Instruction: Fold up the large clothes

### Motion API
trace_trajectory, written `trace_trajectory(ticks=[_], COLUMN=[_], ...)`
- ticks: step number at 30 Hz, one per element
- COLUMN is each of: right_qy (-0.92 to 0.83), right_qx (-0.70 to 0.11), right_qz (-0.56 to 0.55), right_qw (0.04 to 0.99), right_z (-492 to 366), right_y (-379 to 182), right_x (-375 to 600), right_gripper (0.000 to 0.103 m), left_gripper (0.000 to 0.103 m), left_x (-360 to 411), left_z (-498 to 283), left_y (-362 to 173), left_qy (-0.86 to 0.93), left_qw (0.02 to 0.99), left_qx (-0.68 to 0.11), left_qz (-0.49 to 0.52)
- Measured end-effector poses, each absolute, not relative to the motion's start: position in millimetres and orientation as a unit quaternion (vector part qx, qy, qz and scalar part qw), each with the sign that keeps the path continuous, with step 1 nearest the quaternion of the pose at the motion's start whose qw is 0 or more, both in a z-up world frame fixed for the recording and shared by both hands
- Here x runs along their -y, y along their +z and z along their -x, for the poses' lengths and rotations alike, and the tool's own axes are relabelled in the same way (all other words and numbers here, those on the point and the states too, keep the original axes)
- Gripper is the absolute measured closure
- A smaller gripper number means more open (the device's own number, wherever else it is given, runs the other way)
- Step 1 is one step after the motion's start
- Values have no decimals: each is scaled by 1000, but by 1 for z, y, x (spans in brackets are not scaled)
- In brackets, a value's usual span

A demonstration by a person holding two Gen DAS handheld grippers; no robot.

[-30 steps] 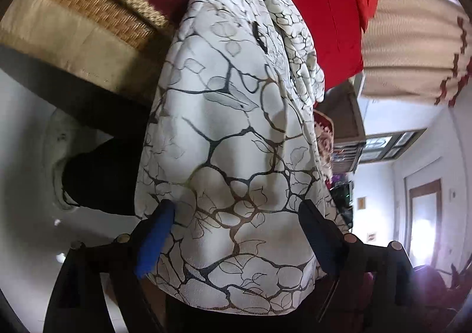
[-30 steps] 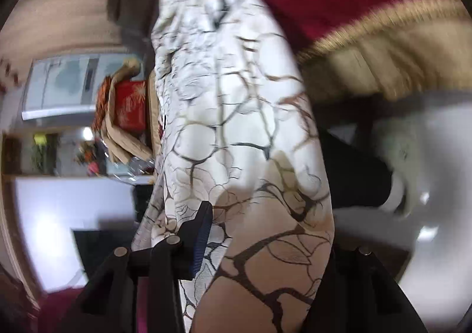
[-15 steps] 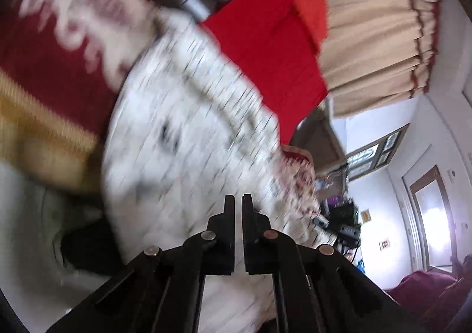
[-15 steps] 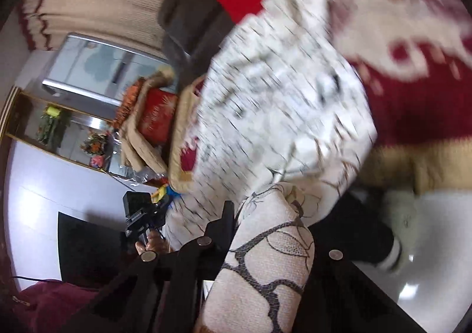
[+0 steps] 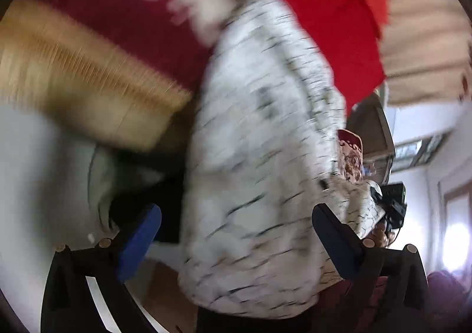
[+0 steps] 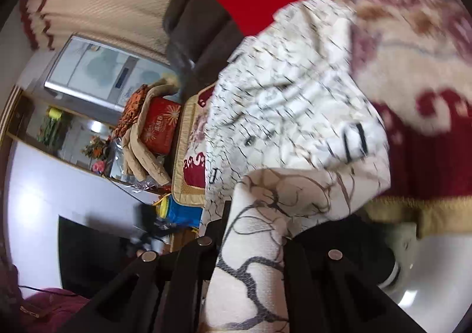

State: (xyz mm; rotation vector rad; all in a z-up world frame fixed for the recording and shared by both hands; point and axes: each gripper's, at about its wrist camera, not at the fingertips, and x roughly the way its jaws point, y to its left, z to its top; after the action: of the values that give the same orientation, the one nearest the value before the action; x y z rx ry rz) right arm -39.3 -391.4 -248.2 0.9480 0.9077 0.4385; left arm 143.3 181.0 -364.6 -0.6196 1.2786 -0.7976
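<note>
A large white garment with a dark branching print (image 5: pixel 259 162) hangs over the front of a sofa draped in a red, cream and gold blanket (image 5: pixel 112 26). The left wrist view is blurred by motion. My left gripper (image 5: pixel 236 230) is open, its blue pads wide apart on either side of the cloth, holding nothing. In the right wrist view the same garment (image 6: pixel 295 91) lies bunched on the blanket (image 6: pixel 424 115). My right gripper (image 6: pixel 256 232) is shut on a fold of the garment, which runs down between its fingers.
Red cushions (image 5: pixel 339 32) and a beige curtain (image 5: pixel 421 47) lie behind the sofa. A black-clad leg with a white sock (image 6: pixel 392 268) stands on the pale floor (image 6: pixel 436 288). A cluttered side table with a red box (image 6: pixel 160 123) and a screen (image 6: pixel 97 67) lies left.
My left gripper was open around the cloth, shut half a second ago, and has opened wide again. The right gripper has kept its hold while both views swung up toward the sofa.
</note>
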Motion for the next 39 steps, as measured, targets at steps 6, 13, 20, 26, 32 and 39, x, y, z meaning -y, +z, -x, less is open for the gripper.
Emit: trace_trajectory(ticks=[6, 13, 20, 26, 32, 39], right_qy=[185, 179, 175, 178, 182, 201], right_qx=[-427, -439, -447, -444, -428, -394], right_qz=[-453, -444, -438, -441, -441, -428], right_qw=[761, 760, 760, 760, 768, 788], right_z=[52, 49, 54, 55, 52, 23], right_y=[-254, -252, -251, -253, -245, -215], right_x=[390, 375, 366, 365, 368, 372], right_gripper=[92, 92, 92, 92, 92, 92], left_gripper=[1, 2, 78, 66, 100, 99], left_x=[-195, -171, -171, -154, -144, -139], left_z=[-127, -121, -107, -109, -112, -147], left_y=[-433, -446, -422, -402, -369, -250], left_qy=[-382, -434, -459, -448, -457, -481], left_qw=[602, 574, 598, 624, 644, 726], left_qx=[-575, -556, -534, -542, -522, -415], left_qz=[401, 417, 382, 341, 323, 264])
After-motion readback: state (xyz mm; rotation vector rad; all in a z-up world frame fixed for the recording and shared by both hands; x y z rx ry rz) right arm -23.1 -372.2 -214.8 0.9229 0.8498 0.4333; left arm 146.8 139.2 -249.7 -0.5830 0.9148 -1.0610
